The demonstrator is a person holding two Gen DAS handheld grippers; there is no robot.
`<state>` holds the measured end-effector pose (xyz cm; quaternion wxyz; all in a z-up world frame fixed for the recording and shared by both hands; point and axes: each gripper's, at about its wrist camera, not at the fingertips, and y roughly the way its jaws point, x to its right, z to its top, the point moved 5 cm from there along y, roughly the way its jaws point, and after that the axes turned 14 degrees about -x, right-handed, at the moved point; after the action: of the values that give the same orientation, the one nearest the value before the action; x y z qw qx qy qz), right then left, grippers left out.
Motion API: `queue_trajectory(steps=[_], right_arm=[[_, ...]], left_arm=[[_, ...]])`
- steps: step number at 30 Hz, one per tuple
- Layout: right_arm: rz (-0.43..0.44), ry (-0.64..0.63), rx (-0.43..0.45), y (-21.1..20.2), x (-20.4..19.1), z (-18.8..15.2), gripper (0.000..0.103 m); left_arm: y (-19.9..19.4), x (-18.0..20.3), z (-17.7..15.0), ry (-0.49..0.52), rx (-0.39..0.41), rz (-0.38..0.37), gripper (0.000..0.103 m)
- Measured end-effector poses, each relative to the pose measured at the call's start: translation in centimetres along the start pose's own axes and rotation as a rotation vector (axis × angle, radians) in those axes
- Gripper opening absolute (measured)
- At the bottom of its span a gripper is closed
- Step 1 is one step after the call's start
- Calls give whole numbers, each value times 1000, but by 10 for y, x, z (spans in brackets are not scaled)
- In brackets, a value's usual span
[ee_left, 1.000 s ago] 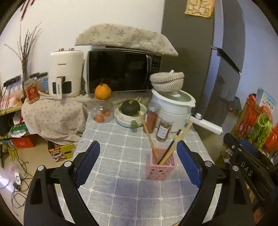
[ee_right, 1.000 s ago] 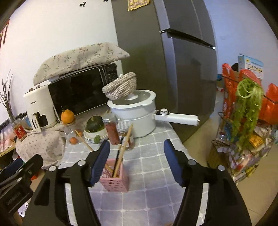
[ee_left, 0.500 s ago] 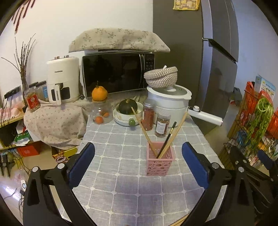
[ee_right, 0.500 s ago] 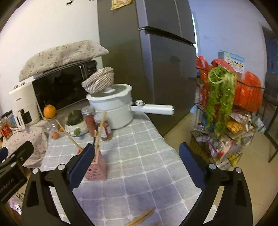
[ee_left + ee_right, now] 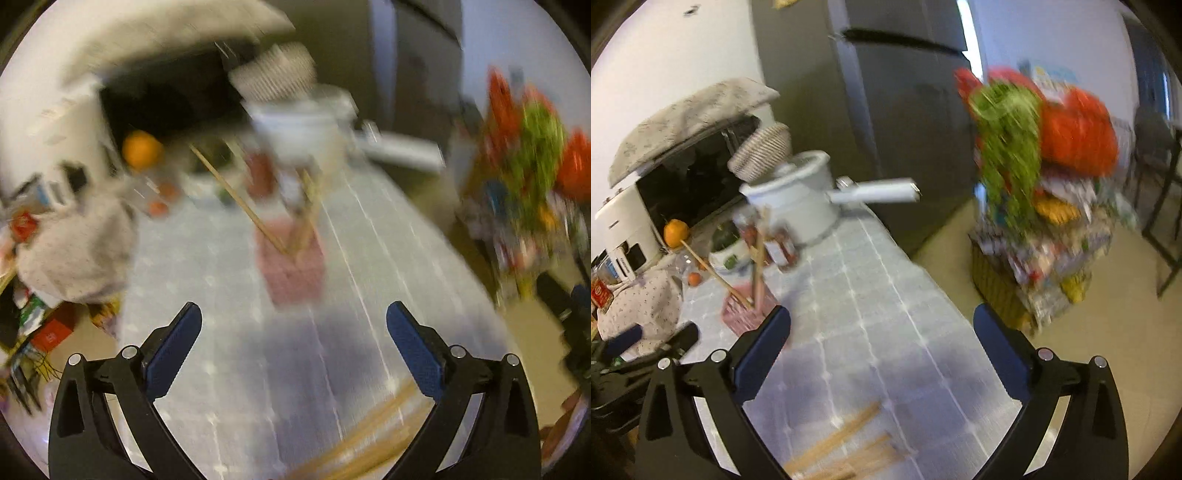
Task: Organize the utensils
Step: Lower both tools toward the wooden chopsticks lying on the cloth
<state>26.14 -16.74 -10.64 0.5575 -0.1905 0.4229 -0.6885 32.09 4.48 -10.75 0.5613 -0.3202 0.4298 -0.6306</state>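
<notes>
Chopsticks (image 5: 846, 448) lie loose on the near edge of the table (image 5: 886, 314), well short of the pink holder (image 5: 748, 308) that already has a few. Both the left gripper (image 5: 293, 341) and right gripper (image 5: 881, 339) hang wide open, holding nothing. A clean pickup probably needs one gripper lowered squarely across the sticks, closing mid-length.

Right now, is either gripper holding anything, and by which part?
Nothing is held. The left gripper and the right gripper both have their jaws wide apart over the table, and the loose chopsticks lie on the cloth below them.
</notes>
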Motion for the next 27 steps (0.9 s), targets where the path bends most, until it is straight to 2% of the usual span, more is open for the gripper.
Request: queue_trajectory(steps=[3,5,7,9,15,19,22,24,27], right_arm=[[41,113,-133,17,34,-17,97],[73,181,-216,29,50,-26,97],[94,223,-264,37,60,-32,97],[108,266,-276,39,71,-34,97],[132,321,-308,42,86,-39,97],[152,350,-362,48,94,-45,97],[162,363,-386,52,99,-46,97],[167,372,-395,53,100,-47,97],[194,378,-416,56,98,-48,97]], left_arm=[[44,27,-13,90,-216,-112,96],[66,44,-21,131,-306,-148,96],[78,54,-26,160,-352,-139,96],[88,63,-29,179,-376,-132,96],[110,83,-30,174,-465,-184,96],[119,97,-22,190,-476,-221,96],[132,105,-22,205,-503,-198,93],[141,106,-24,211,-521,-172,86],[151,101,-26,199,-530,-157,82]])
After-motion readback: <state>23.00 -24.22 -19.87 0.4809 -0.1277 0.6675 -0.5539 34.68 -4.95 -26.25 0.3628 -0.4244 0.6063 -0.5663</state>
